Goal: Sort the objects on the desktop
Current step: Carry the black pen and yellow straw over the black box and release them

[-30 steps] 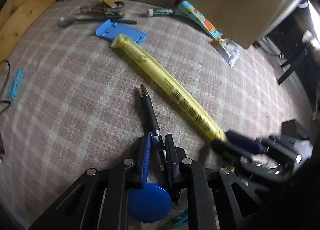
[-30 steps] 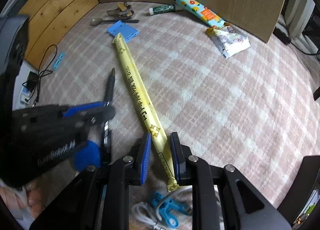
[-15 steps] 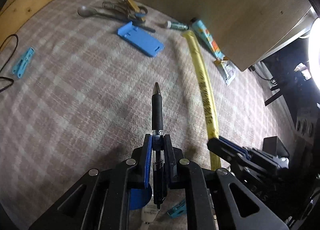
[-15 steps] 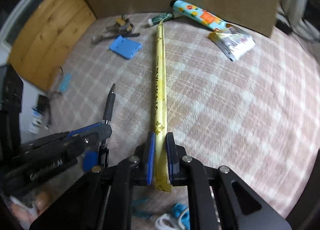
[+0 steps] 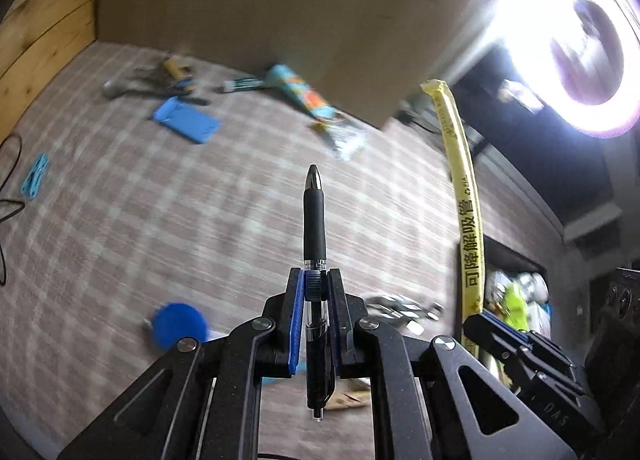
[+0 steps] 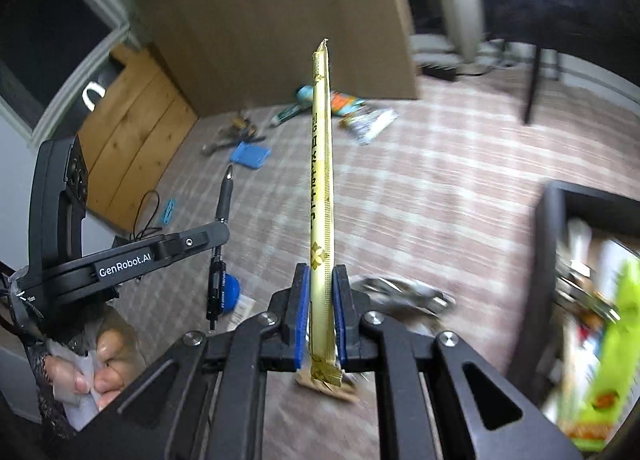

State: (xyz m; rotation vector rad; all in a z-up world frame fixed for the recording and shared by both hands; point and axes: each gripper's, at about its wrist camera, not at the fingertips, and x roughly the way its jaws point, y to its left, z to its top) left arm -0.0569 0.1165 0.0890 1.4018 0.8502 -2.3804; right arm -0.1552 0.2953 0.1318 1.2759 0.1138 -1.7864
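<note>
My left gripper [image 5: 315,280] is shut on a black pen [image 5: 314,220], held above the checked cloth with its silver tip pointing away. My right gripper [image 6: 320,280] is shut on the near end of a long yellow straw packet [image 6: 321,164], which sticks straight out over the table. In the left wrist view that packet [image 5: 466,196] rises at the right from the right gripper [image 5: 496,330]. In the right wrist view the left gripper [image 6: 218,226] shows at the left with the pen [image 6: 223,200], a hand below it.
On the checked cloth at the back lie a blue phone stand [image 5: 186,125], a spoon and keys [image 5: 160,78], a colourful tube [image 5: 302,94] and a snack wrapper [image 5: 342,138]. A blue disc [image 5: 176,324] sits near me. A dark box [image 6: 560,228] with items stands at right.
Both grippers have risen off the cloth with their loads. The yellow packet swung from lying across the table to pointing up and away; the right jaws closed on it during the first half second.
</note>
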